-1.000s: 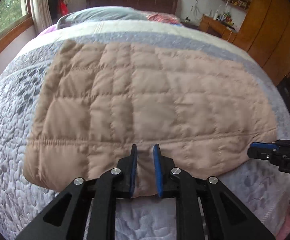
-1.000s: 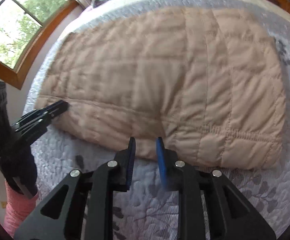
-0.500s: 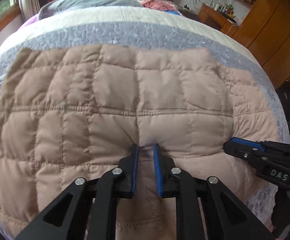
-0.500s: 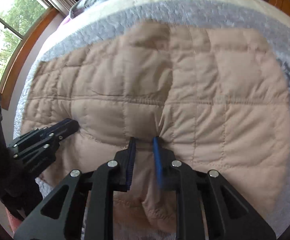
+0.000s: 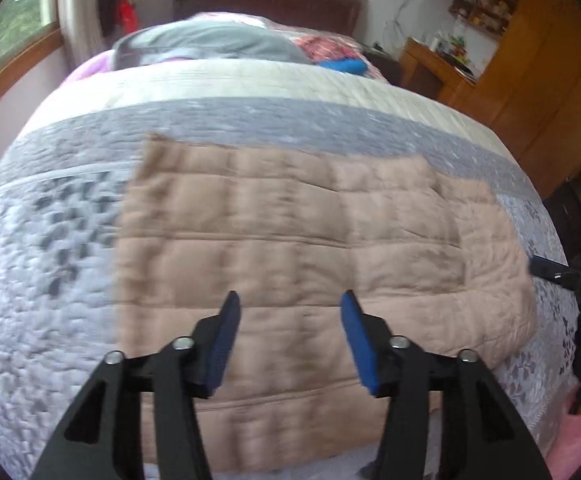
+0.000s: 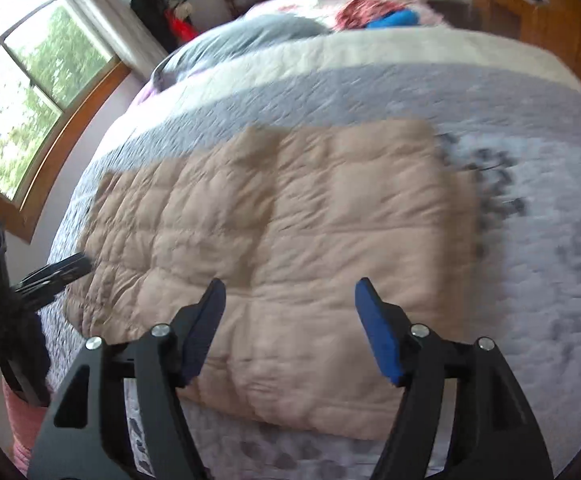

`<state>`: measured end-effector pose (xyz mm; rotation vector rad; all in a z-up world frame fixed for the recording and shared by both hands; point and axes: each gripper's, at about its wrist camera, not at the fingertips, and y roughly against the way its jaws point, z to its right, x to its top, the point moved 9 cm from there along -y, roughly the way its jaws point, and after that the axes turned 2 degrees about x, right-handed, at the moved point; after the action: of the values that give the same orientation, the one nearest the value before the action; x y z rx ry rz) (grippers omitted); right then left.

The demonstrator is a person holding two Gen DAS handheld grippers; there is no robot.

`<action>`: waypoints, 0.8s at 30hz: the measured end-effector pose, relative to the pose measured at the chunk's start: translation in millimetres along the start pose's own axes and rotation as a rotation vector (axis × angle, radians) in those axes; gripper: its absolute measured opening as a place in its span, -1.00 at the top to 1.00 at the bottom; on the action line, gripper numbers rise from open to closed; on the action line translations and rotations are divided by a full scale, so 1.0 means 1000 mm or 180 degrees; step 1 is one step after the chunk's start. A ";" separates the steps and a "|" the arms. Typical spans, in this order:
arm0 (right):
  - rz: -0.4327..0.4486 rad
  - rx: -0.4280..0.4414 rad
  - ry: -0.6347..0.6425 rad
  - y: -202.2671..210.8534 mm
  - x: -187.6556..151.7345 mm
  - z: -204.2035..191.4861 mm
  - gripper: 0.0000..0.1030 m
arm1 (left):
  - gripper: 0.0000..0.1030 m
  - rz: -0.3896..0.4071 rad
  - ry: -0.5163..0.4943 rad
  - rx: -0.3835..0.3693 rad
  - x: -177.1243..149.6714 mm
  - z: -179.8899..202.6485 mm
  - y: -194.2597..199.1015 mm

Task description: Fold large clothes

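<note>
Both tools hung over the near edge of the bed, and I had nothing in either. My left tool [image 5: 286, 306] had its jaws spreading, blue pads [image 5: 226, 340] well apart, only air between them; my right tool [image 6: 288, 294] was spreading wider, its pads [image 6: 378, 332] likewise clear of any cloth. Beneath them lay the tan quilted jacket [image 5: 290, 248], folded into a broad flat rectangle on the bedspread [image 5: 42, 280], its near edge just under the fingers and a lower layer showing past the top one at the right side. In the left wrist view the right tool's tip poked in at the right edge, just beside the jacket's corner. In the right wrist view the left tool showed at the left edge, near the jacket's other corner. Both views were smeared with motion blur.

Past the jacket the bedspread ran from pale floral grey into a darker grey band, then a cream band. Beyond that sat a grey pillow [image 5: 210, 44], with red and blue cloth [image 5: 330, 54] beside it, then the dark headboard [image 5: 266, 4]. A window [image 6: 30, 92] stood off left, wooden cabinets [image 5: 530, 72] off right.
</note>
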<state>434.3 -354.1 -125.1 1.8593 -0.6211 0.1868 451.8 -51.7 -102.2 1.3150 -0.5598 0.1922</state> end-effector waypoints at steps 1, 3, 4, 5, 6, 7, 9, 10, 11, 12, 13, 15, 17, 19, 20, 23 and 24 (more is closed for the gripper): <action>0.0018 -0.0049 -0.0062 0.005 0.003 0.014 -0.49 | -0.21 0.0010 0.0081 0.0071 0.000 -0.021 0.004; -0.0014 -0.0137 -0.0216 0.007 0.006 0.044 -0.57 | -0.26 -0.0046 0.0214 0.0188 0.001 -0.061 0.002; -0.0085 -0.0133 -0.0307 0.003 0.003 0.058 -0.57 | -0.26 -0.0131 0.0309 0.0143 -0.002 -0.080 -0.003; -0.0164 -0.0087 -0.0404 -0.002 0.000 0.068 -0.57 | -0.26 -0.0184 0.0390 0.0034 -0.003 -0.089 -0.010; -0.0212 -0.0039 -0.0458 -0.005 -0.001 0.076 -0.58 | -0.27 -0.0247 0.0476 -0.0174 -0.007 -0.097 -0.016; -0.0270 0.0016 -0.0540 -0.014 -0.004 0.084 -0.60 | -0.27 -0.0295 0.0570 -0.0356 -0.009 -0.101 -0.022; -0.0302 0.0054 -0.0616 -0.022 -0.008 0.090 -0.67 | -0.30 -0.0334 0.0666 -0.0669 -0.012 -0.101 -0.033; -0.0334 0.0131 -0.0650 -0.030 -0.010 0.091 -0.69 | -0.38 -0.0361 0.0659 -0.0820 -0.012 -0.098 -0.040; -0.0356 0.0204 -0.0680 -0.034 -0.011 0.091 -0.69 | -0.42 -0.0396 0.0647 -0.0886 -0.011 -0.095 -0.046; -0.0388 0.0299 -0.0735 -0.041 -0.013 0.092 -0.69 | -0.42 -0.0434 0.0643 -0.0901 -0.011 -0.090 -0.054; -0.0408 0.0344 -0.0761 -0.046 -0.013 0.090 -0.69 | -0.42 -0.0486 0.0650 -0.0913 -0.012 -0.090 -0.061; -0.0430 0.0408 -0.0795 -0.054 -0.013 0.090 -0.69 | -0.47 -0.0568 0.0734 -0.1059 -0.012 -0.086 -0.076; -0.0457 0.0466 -0.0829 -0.061 -0.013 0.093 -0.69 | -0.55 -0.0519 0.0789 -0.1154 -0.008 -0.082 -0.079; -0.0460 0.0544 -0.0841 -0.065 -0.014 0.093 -0.72 | -0.56 -0.0519 0.0776 -0.1198 -0.005 -0.077 -0.082; -0.0449 0.0558 -0.0824 -0.066 -0.014 0.093 -0.71 | -0.55 -0.0537 0.0742 -0.1195 -0.004 -0.072 -0.084; -0.0416 0.0565 -0.0736 -0.070 -0.013 0.085 -0.52 | -0.52 -0.0554 0.0632 -0.1189 -0.002 -0.053 -0.086; -0.0414 0.0559 -0.0706 -0.072 -0.013 0.082 -0.33 | -0.49 -0.0549 0.0598 -0.1142 -0.003 -0.048 -0.087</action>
<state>445.8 -406.5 -220.5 2.1008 -0.6489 -0.0536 501.1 -28.1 -184.7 0.9773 -0.3015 0.0671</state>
